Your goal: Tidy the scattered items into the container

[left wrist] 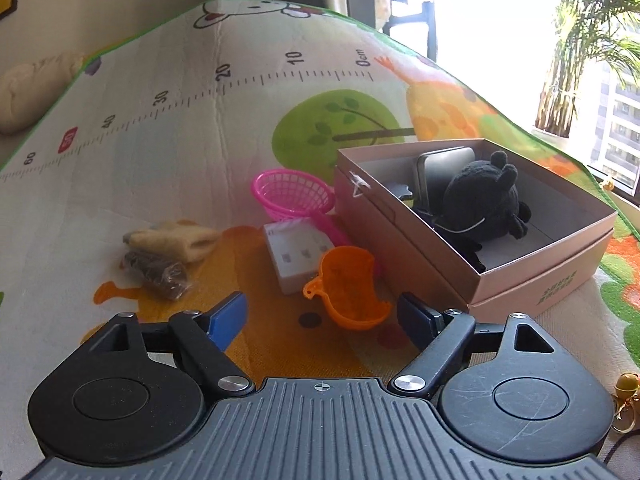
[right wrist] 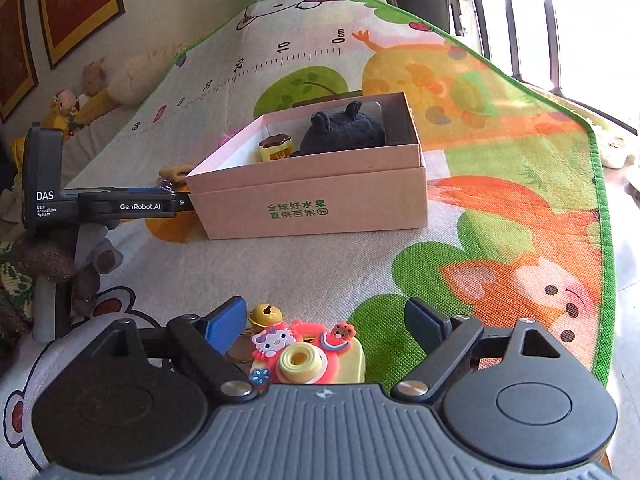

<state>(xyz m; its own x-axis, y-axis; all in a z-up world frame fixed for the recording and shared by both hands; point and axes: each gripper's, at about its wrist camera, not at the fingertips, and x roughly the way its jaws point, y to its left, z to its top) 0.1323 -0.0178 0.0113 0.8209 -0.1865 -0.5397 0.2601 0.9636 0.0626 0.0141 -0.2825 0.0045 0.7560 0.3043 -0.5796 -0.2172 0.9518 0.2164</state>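
A pink cardboard box [left wrist: 540, 280] [right wrist: 304, 208] sits open on the play mat. It holds a black plush toy [left wrist: 484, 200] [right wrist: 340, 130], a grey tin [left wrist: 440, 168] and a small yellow and brown toy [right wrist: 275, 146]. My left gripper [left wrist: 322, 316] is open. An orange plastic cup [left wrist: 348, 292] lies on its side just ahead of its fingertips, clear of both pads. My right gripper [right wrist: 323, 322] is open too, low over a yellow and pink toy camera [right wrist: 312, 360] that lies between its fingers untouched.
Left of the box lie a pink basket [left wrist: 292, 194], a white box [left wrist: 296, 256], a beige plush piece [left wrist: 176, 240] and a brown wrapped packet [left wrist: 158, 272]. A gold bell [right wrist: 266, 314] rests beside the toy camera. Stuffed toys [right wrist: 92, 84] line the mat's far left edge.
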